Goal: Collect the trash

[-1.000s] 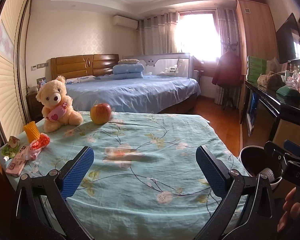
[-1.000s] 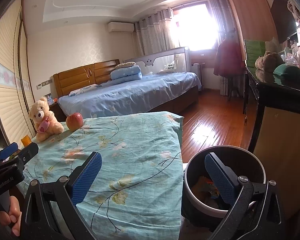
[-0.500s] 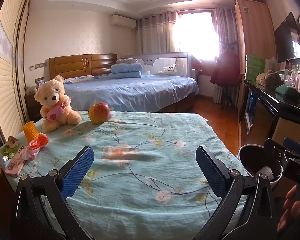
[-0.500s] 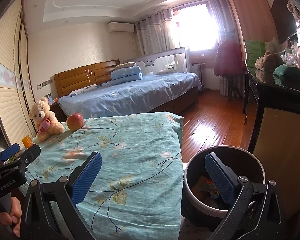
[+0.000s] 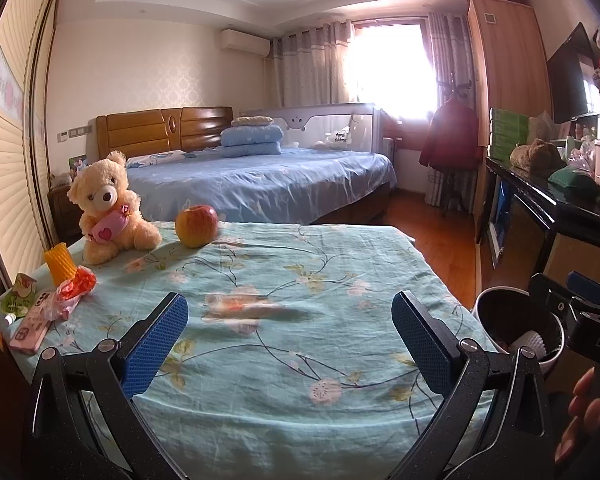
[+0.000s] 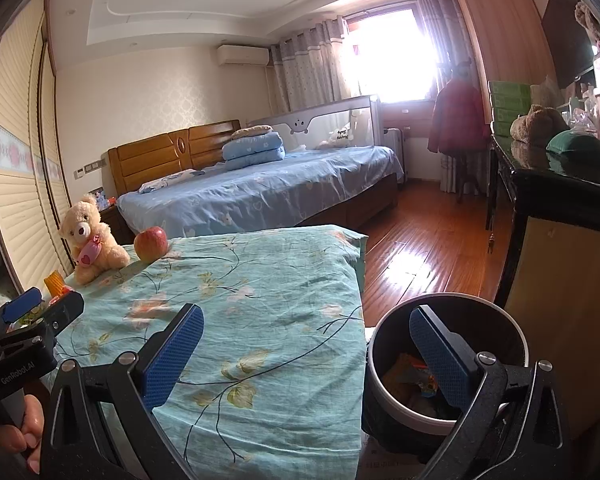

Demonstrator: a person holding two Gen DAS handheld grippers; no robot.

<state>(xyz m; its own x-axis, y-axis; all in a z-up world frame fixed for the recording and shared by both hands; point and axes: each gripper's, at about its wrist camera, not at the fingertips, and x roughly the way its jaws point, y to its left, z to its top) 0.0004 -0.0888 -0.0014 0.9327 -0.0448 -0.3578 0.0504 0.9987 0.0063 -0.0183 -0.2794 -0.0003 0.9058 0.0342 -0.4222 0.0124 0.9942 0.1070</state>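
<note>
A crumpled red and clear wrapper (image 5: pixel 70 294) lies at the left edge of the teal floral cloth (image 5: pixel 292 280), beside a yellow foam net (image 5: pixel 59 264) and a small green carton (image 5: pixel 18 294). My left gripper (image 5: pixel 290 334) hangs open and empty over the cloth's near part. A round bin (image 6: pixel 448 364) with a white rim stands on the floor right of the table, with colourful trash inside. My right gripper (image 6: pixel 306 354) is open and empty, its right finger over the bin's mouth. The bin (image 5: pixel 518 326) also shows at the right of the left wrist view.
A teddy bear (image 5: pixel 106 208) and an apple (image 5: pixel 196 220) sit at the cloth's far left. A pink phone (image 5: pixel 30 330) lies near the wrapper. A blue bed (image 5: pixel 268 184) lies beyond. A dark desk (image 6: pixel 560 200) stands right, with wooden floor (image 6: pixel 420 248) between.
The left wrist view has shifted slightly, so the table's objects sit a little lower left. Both grippers stay open and the right one holds its place over the bin.
</note>
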